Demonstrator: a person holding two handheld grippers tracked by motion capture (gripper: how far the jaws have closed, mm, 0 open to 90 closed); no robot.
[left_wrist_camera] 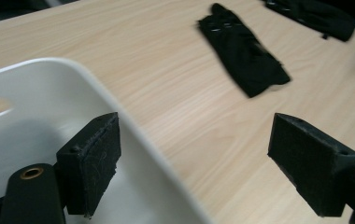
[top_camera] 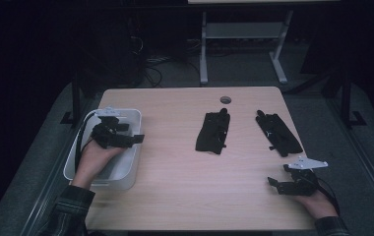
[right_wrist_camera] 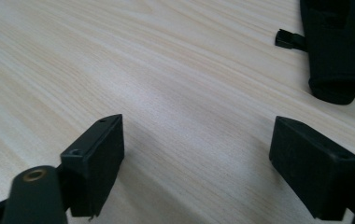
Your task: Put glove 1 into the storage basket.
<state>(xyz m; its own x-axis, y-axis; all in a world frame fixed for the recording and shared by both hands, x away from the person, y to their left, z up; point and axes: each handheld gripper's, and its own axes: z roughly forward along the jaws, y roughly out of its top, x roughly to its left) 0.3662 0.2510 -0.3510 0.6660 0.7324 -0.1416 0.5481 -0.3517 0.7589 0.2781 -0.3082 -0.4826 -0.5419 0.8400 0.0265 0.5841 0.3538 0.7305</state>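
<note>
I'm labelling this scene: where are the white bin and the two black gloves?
white bin (top_camera: 135, 114): high view, far right rim corner.
middle glove (top_camera: 213, 132): high view, its palm.
right glove (top_camera: 278, 133): high view, its middle.

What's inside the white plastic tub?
The white plastic tub on the wooden table shows bare white floor and walls in the left gripper view. In the high view, the left gripper, jaws open and empty, and the hand hide much of the inside.

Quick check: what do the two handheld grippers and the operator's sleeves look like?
Both grippers, left and right, are black, with two blocky jaws faced in flat dark pads. Each carries a grey three-cornered plate and trails a black cable. A brass eyelet sits near one jaw. Sleeves are dark plaid.
</note>
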